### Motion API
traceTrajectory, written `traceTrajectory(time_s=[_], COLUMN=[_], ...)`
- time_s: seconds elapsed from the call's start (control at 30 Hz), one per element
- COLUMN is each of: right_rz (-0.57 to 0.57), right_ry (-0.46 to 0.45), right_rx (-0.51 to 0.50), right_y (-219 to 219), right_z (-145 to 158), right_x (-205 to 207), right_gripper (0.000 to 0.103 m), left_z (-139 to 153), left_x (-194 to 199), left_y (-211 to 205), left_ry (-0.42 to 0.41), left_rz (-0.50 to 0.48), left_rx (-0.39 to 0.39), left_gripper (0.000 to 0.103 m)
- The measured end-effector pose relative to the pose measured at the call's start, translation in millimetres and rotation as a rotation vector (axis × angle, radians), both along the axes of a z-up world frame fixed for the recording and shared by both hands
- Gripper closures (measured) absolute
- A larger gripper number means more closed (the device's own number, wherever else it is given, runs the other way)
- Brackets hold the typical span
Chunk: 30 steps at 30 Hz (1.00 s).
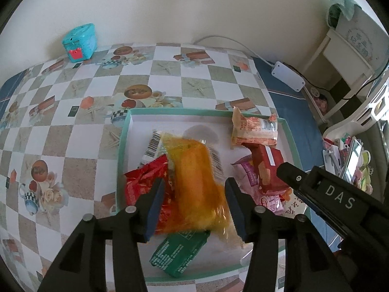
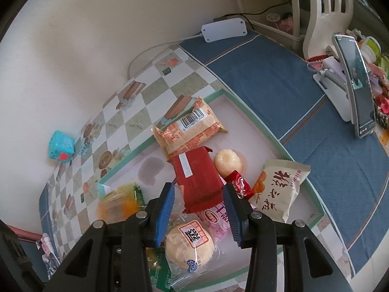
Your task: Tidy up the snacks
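- Your left gripper (image 1: 194,200) sits nearest the lens, its blue pads spread either side of an orange packet (image 1: 194,185); the packet is blurred and neither pad presses on it
- That packet lies in the tray (image 1: 122,141), over a red wrapper (image 1: 143,180) and a green pack (image 1: 177,255)
- Your right gripper (image 2: 198,206) hangs over the same tray, jaws parted around the lower end of a red bar (image 2: 198,180); you cannot tell whether the pads touch it
- Just below it lies a round bun (image 2: 189,245) in clear wrap
- A striped packet (image 2: 188,130) rests against the tray's far wall; a white jelly (image 2: 227,161), a small red candy (image 2: 242,186) and a cream bag (image 2: 279,187) lie to the right
- A teal box (image 1: 79,42) stands at the table's far edge, a phone (image 2: 359,85) on the blue cloth
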State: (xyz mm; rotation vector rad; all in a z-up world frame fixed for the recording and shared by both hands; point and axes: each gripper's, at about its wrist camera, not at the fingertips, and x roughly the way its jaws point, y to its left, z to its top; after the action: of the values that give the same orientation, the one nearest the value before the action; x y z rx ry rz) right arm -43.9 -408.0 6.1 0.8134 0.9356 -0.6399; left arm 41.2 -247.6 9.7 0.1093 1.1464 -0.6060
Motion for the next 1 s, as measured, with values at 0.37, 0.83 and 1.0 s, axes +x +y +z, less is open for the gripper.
traceTrajectory(time_s=[0.37,0.83,1.0], right_rz=[-0.001,0.088,0.117], right_ry=[0.003,-0.035,-0.05], right_rx=[-0.021,-0.065,-0.071], right_y=[1,20,27], right_z=[1,7,8], right_x=[0,14,17], right_gripper=[0.039,0.013,0.0], left_z=[7,-2,-7], left_x=[13,48,53], left_y=[22,83,94], left_ry=[0.01,0.024,0.03], left_rz=[0.098,0.362,0.4], left_rx=[-0.004,0.011,0.016], left_gripper=[0.05,0.014,0.012])
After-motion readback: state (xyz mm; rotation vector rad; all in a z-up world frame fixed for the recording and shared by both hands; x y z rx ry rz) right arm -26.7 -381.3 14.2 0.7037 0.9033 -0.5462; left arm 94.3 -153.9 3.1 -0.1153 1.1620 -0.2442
